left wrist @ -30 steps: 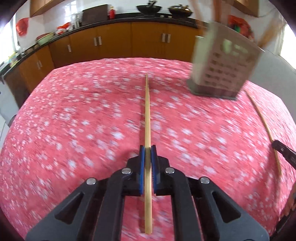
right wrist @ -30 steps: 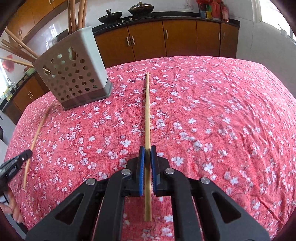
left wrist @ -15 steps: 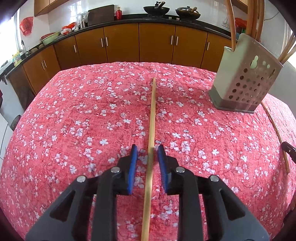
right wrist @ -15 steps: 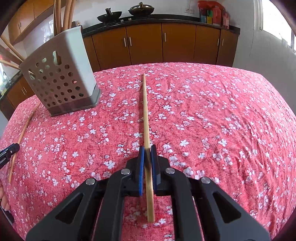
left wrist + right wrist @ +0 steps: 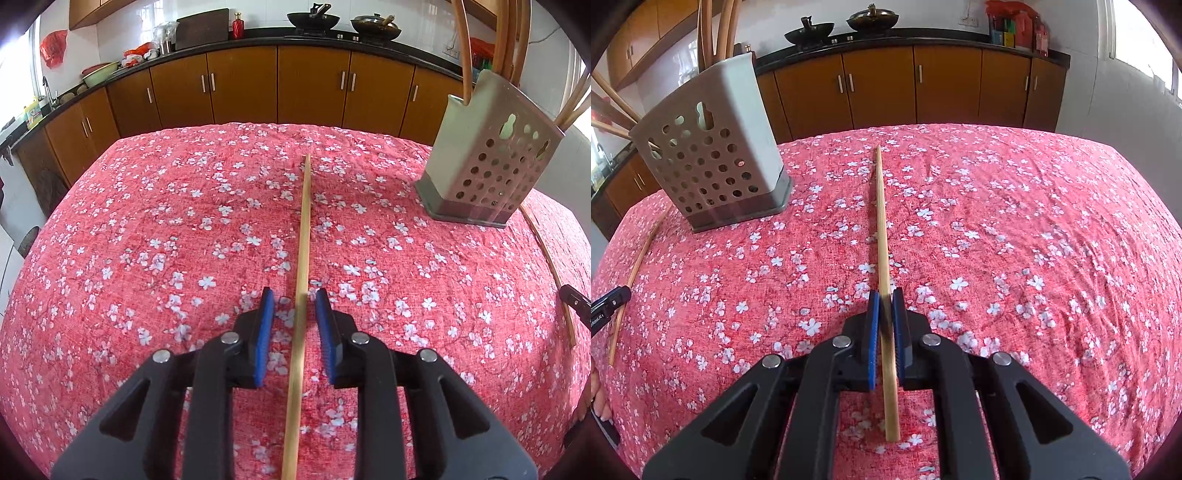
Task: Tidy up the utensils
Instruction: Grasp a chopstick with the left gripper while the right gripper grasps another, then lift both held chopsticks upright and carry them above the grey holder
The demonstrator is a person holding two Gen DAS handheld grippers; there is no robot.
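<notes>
Two chopsticks in hand, one just let go, holder waiting.

We list: left gripper [image 5: 294,308], jaws now parted from their earlier clamp, a pale bamboo chopstick [image 5: 303,236] lying loose between the blue pads [image 5: 264,334] on the red floral-cloth counter [image 5: 147,229], centre frame. Right gripper [image 5: 885,308], jaws clamped together on a second pale bamboo chopstick [image 5: 882,221], centre frame. Perforated grey plastic utensil holder [image 5: 713,155], upper left in the right view, already carries several sticks. We judge the left stick set down, not stowed; the right one is the likelier to go in next.
</notes>
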